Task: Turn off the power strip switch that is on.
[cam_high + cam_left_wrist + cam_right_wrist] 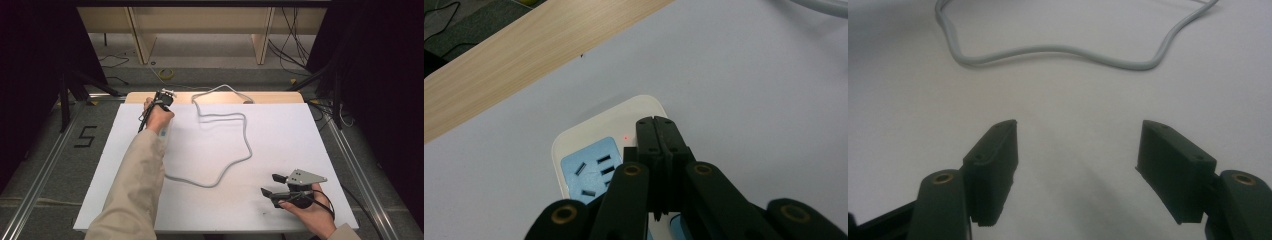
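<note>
Holding my left hand-held gripper (pixel 655 122) pressed together on the power strip (pixel 589 150) at the bench's (pixel 280 130) far left, its length running near to far, I keep the right hand-held gripper (pixel 272 184) spread and empty near right.

The near right of the table (pixel 300 125) lies bare around the right tool (pixel 270 185), with open room ahead of it up to the cable (pixel 235 162). The cable loops across the middle from near left to the far edge, barring a level sweep there. The power strip (pixel 589 150) sits far left under the left tool (pixel 655 122).
</note>
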A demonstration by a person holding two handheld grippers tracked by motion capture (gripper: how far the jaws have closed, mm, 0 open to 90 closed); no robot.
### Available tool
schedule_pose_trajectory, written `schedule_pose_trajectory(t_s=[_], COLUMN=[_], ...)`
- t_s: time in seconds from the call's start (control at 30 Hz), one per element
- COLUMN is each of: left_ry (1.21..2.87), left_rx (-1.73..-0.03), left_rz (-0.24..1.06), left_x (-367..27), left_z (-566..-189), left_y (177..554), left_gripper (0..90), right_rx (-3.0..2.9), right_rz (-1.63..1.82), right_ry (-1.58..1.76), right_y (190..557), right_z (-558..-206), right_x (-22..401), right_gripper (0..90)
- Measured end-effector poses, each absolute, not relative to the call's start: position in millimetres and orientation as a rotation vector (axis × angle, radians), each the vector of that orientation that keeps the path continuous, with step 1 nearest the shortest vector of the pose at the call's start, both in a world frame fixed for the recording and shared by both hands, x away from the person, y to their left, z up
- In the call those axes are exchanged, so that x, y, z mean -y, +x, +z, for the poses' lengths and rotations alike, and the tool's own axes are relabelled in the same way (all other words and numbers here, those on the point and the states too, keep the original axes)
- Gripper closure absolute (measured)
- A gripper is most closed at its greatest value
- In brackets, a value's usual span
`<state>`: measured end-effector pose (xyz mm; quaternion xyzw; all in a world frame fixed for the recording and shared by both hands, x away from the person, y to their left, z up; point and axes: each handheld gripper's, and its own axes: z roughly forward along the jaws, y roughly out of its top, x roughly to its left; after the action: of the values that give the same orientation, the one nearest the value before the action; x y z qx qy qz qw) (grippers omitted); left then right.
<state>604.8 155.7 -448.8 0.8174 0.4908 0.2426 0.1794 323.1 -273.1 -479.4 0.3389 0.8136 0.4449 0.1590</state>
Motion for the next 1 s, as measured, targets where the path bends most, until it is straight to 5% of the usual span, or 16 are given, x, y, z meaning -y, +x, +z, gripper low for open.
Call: schedule_pose_trajectory(t_s=[1.0], left_ry=[2.327], left_rx=[-1.406], left_rz=[0.692], left_x=[-155.2], left_z=[-449.5], left_y=[603.6], left_gripper=[89.9], right_rx=[-2.333], right_rz=[1.272], right_ry=[0.961], right_y=[323.6], right_z=[-479.1], right_x=[271.7], right_gripper=[33.3])
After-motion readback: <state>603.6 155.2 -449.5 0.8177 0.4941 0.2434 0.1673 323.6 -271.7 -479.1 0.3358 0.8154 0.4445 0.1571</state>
